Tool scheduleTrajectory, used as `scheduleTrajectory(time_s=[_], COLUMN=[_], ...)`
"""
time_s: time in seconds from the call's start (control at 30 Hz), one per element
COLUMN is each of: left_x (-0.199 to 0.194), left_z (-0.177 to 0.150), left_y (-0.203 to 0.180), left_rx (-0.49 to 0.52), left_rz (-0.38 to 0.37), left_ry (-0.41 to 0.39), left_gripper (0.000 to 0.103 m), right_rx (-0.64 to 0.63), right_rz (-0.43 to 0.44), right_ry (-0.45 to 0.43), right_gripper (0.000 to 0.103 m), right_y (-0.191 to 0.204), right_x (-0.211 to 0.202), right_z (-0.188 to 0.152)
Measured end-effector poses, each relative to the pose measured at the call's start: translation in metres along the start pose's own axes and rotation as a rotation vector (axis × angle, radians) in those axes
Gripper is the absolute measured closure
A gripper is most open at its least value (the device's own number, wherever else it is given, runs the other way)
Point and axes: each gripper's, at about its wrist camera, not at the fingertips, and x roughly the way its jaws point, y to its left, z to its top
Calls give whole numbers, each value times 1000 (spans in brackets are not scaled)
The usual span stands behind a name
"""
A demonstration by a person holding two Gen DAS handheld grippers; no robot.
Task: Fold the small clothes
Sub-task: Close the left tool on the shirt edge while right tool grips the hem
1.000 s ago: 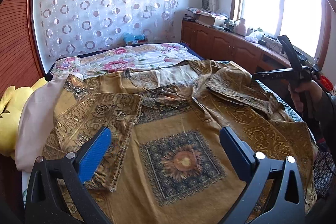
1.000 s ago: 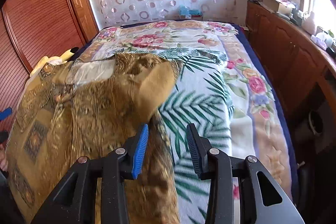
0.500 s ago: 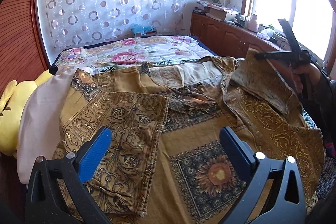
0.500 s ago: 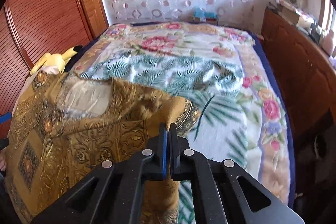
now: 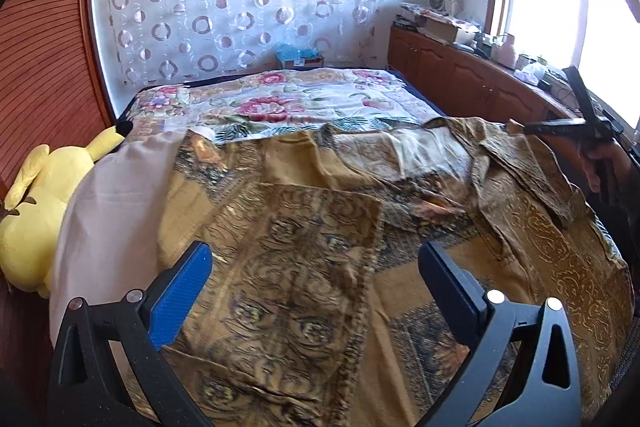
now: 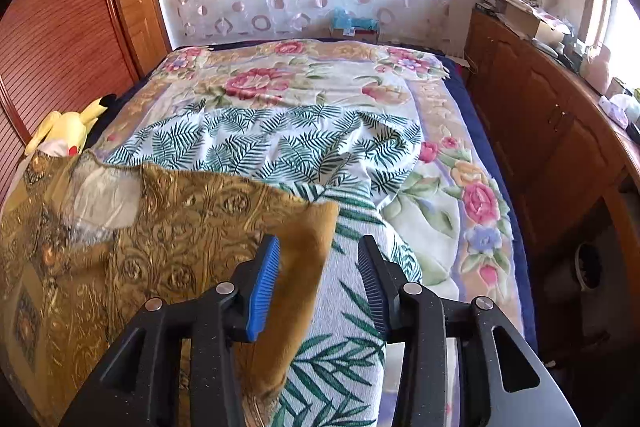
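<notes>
Only right-wrist view: garment edge between parted right claw.

The left hand-held gripper stands wide open at lower frame over the golden patterned garment spread across the bed.

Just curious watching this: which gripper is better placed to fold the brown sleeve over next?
Probably the right gripper: the sleeve sits between its open jaws. The left gripper hangs open above the garment.
</notes>
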Motion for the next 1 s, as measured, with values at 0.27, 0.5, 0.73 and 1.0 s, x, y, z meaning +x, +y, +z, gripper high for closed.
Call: scheduleTrajectory(time_s=[0.27, 0.5, 0.73, 1.0], left_x=[11, 36, 63, 88], left_z=[15, 30, 47, 60], left_y=[37, 70, 90, 93], left_rx=[-24, -69, -98, -81], left_rz=[39, 57, 49, 51], left_ry=[12, 72, 115, 168], left_gripper=[20, 38, 53, 53], right_rx=[-25, -51, -58, -59], right_rz=[35, 18, 6, 7], right_ry=[29, -19, -21, -21], right_gripper=[60, 60, 60, 60], right_y=[0, 0, 5, 5], right_x=[14, 16, 17, 16], right_z=[-11, -14, -21, -20])
